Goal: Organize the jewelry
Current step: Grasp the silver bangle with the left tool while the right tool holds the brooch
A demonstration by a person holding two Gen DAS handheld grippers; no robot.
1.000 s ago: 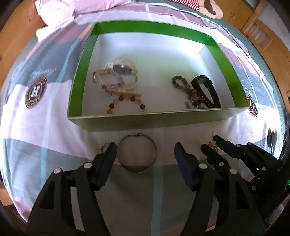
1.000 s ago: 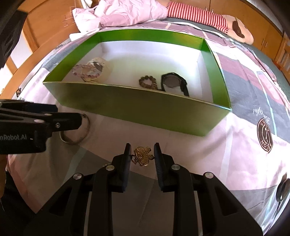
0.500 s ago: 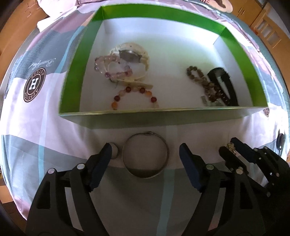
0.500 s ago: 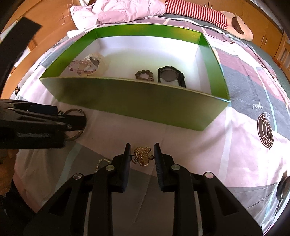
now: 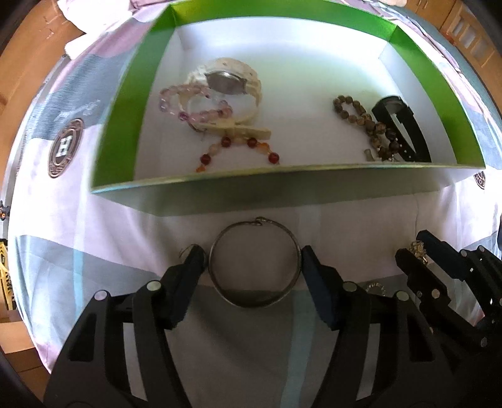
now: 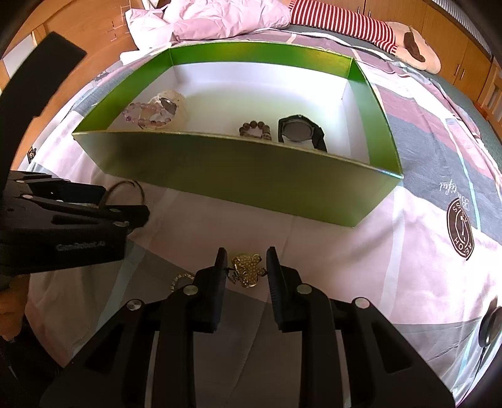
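A green box (image 5: 219, 191) with a white floor lies on the bed. It holds a white watch (image 5: 226, 81), pink beads (image 5: 194, 106), a red bead bracelet (image 5: 238, 150), brown beads (image 5: 364, 119) and a black watch (image 5: 401, 125). My left gripper (image 5: 252, 262) has closed onto a silver bangle (image 5: 254, 299) lying in front of the box, one finger on each side. My right gripper (image 6: 246, 273) is shut on a gold brooch (image 6: 246, 270), just above the bedsheet; it also shows in the left wrist view (image 5: 417, 251).
The patterned bedsheet (image 6: 423, 251) surrounds the box. A pink crumpled blanket (image 6: 219, 15) and a striped plush toy (image 6: 376, 28) lie behind it. Wooden furniture (image 6: 78, 18) lines the far edges. A small ring (image 5: 186, 251) lies by my left finger.
My left gripper moved forward and closed its fingers in against the silver bangle. My right gripper kept hold of the gold brooch and shifted little.
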